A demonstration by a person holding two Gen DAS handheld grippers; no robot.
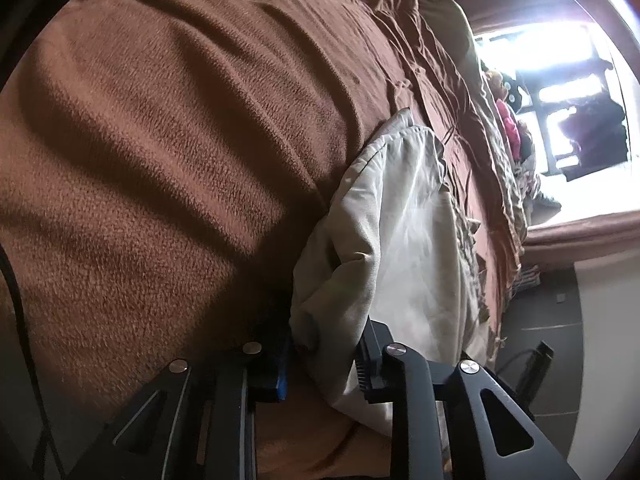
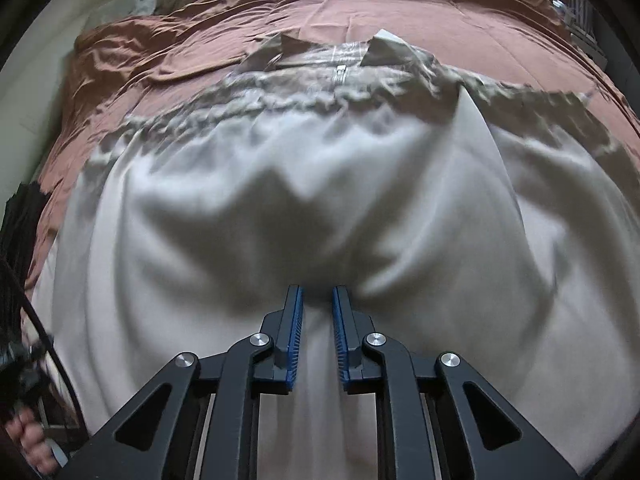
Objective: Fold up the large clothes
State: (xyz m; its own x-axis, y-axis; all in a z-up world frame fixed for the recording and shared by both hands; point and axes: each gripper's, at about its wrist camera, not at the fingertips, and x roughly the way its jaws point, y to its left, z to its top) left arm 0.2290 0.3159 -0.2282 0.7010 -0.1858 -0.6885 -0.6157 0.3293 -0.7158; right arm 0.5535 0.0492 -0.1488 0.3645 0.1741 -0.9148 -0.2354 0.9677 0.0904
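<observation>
- Garment (image 2: 304, 208): large, pale cream/off-white, lay spread over the bed straight ahead of the right gripper (image 2: 319, 300); filled most of that view. Collar (image 2: 340, 54) w/ zip or placket lay at the far end, well beyond the tips. Still mostly open & rumpled; no finished fold visible.
- Right gripper: jaws nearly closed, only a narrow gap between the blue pads (image 2: 296, 336); a ridge of the cloth was gathered up betw. them, puckers radiating from the tips. Judged a pinch on the near hem.
- Left gripper (image 1: 322, 356): jaws part-closed, a bunched corner of the garment (image 1: 384, 240) sat betw. them, cloth against both inner faces. Appeared gripped; contact on the left finger (image 1: 276, 372) partly in shadow, so not certain.
- Progress est.: early. Both near corners taken; the fold itself (carrying the near edge over toward the collar), side folds & smoothing all left to do.
- Brown blanket (image 1: 168, 128): fuzzy, to the left of & beyond the left gripper, under the garment.
- Rust sheet (image 2: 168, 52): creased, past & either side of the garment in the right view.
- Window (image 1: 560, 80): bright, far right of the left gripper.
- Hand (image 2: 30, 440): person's fingers at lower-left edge, behind the right gripper.
</observation>
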